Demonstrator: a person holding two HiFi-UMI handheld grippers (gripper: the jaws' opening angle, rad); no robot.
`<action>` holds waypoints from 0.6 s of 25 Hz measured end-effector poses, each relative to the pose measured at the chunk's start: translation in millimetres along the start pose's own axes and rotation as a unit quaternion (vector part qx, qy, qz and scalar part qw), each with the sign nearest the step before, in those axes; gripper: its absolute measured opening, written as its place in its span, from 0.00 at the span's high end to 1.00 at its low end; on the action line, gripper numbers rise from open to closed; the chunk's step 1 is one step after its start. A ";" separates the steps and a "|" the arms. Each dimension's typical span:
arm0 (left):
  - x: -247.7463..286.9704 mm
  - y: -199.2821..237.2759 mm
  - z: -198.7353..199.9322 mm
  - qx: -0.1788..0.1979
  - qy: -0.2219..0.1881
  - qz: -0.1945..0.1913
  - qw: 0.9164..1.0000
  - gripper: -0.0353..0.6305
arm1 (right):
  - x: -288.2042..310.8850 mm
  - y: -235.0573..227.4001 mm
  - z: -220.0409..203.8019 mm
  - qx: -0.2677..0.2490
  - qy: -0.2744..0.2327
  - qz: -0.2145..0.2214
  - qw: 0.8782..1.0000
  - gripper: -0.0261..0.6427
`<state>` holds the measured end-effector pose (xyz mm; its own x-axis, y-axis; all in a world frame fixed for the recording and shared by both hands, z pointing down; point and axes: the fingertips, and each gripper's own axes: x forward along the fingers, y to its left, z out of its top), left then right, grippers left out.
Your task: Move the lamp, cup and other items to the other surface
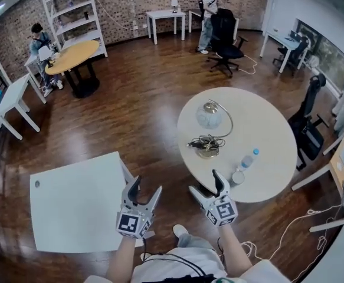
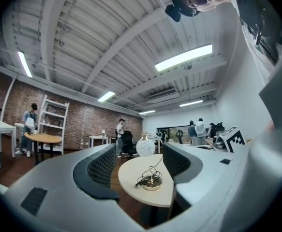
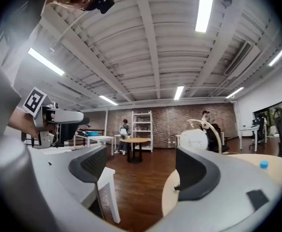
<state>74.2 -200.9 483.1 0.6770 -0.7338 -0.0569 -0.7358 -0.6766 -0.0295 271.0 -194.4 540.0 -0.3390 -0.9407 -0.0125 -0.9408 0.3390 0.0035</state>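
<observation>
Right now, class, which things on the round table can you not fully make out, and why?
Cup: head view, too small to show any contents; both gripper views, hidden behind a jaw.
Bottle: right gripper view, only its blue cap clears the right hand-held gripper.
Lamp base: right gripper view, behind the jaw.

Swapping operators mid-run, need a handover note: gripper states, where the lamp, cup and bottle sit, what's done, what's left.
Left gripper: open, empty, near the corner of the square white table.
Right gripper: open, empty, by the near edge of the round table.
Lamp, bottle, cup: all on the round table, cord bundled at the lamp's base.
Done: nothing moved yet.
Left: carry all three across to the square white table.
</observation>
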 end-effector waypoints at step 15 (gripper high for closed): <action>-190.0 82.3 1.1 -0.014 0.011 0.206 0.978 0.50 | 81.9 225.5 44.8 -0.004 -0.034 0.204 0.978 0.28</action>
<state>-115.0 -117.2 490.3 0.3242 -0.9453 -0.0362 -0.9455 -0.3250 0.0196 31.1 -194.5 495.0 -0.6859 -0.7237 -0.0756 -0.7270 0.6859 0.0297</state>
